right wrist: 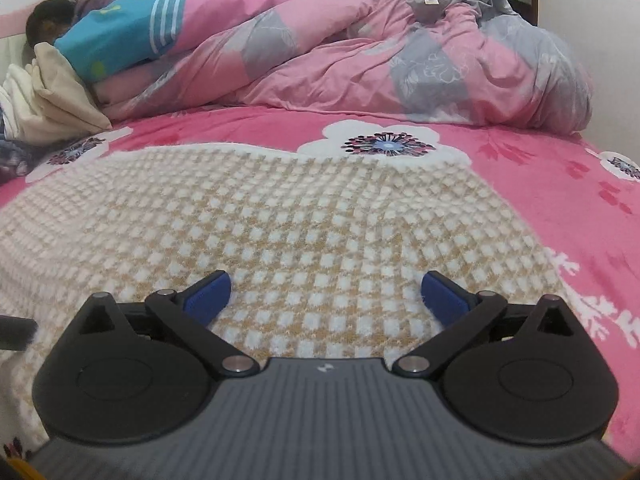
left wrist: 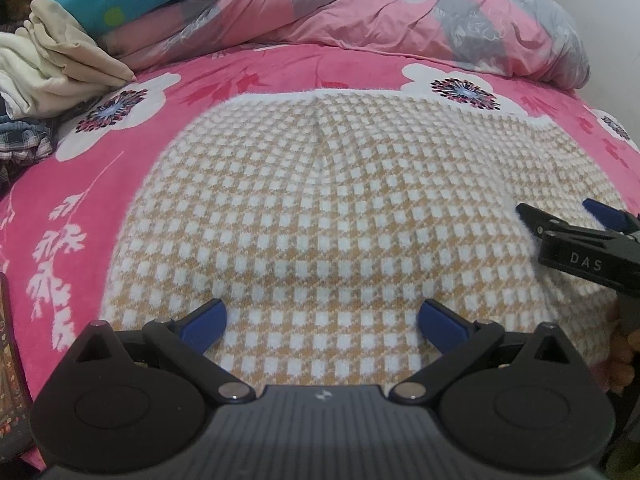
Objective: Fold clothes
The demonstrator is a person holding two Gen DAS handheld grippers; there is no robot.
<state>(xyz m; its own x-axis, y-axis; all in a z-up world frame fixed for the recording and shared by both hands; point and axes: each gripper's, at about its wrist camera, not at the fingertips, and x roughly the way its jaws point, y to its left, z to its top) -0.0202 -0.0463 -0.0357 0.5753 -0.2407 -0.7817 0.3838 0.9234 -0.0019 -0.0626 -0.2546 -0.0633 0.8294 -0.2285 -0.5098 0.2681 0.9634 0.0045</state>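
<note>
In the left wrist view the left gripper [left wrist: 322,318] stands wide over the near edge of a yellow-and-white checked knit garment [left wrist: 320,208] that lies flat on the pink flowered bedsheet [left wrist: 80,184], its long axis running from 9 to 3 o'clock and its white-trimmed far edge toward 12; the right gripper [left wrist: 560,216] enters at 3 o'clock, jaws apart, over the cloth. In the right wrist view the right gripper [right wrist: 326,294] gapes wide with nothing clamped, the checked knit garment [right wrist: 280,220] spreading toward 9 o'clock, a rumpled pink-and-grey quilt [right wrist: 360,64] at 12.
</note>
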